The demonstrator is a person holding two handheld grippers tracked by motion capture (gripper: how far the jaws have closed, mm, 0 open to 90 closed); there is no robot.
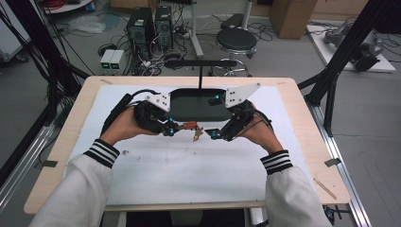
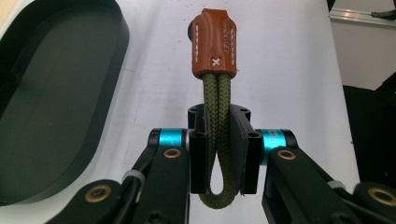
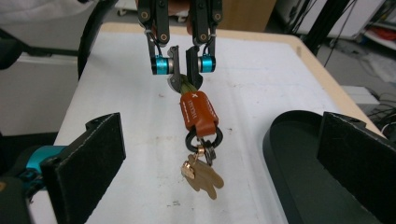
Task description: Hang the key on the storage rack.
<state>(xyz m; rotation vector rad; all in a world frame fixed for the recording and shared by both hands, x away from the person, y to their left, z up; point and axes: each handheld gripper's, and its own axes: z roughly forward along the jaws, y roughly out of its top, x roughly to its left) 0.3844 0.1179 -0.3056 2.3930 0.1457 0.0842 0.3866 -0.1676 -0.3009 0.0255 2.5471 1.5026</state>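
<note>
The left hand-held gripper (image 2: 219, 154) is clenching the green cord loop (image 2: 217, 140) of a keychain (image 3: 198, 116), holding it in the middle of the high view, above the counter (image 1: 189, 165). The right hand-held gripper (image 3: 233, 158) is gaping wide just beside the dangling charm (image 3: 203, 175), gripping nothing. The black tray (image 1: 196, 105) is lying just behind at upper centre, with bare white counter stretching below toward the near edge.

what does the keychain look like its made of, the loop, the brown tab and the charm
The loop looks like braided olive-green cord, matte, with a woven surface. The brown tab looks like smooth tan leather: white stitching along its edges and a stamped mark. The ring looks like black metal. The charm seems pale wood or leather; too blurred to tell. The left gripper clamps the loop.
</note>
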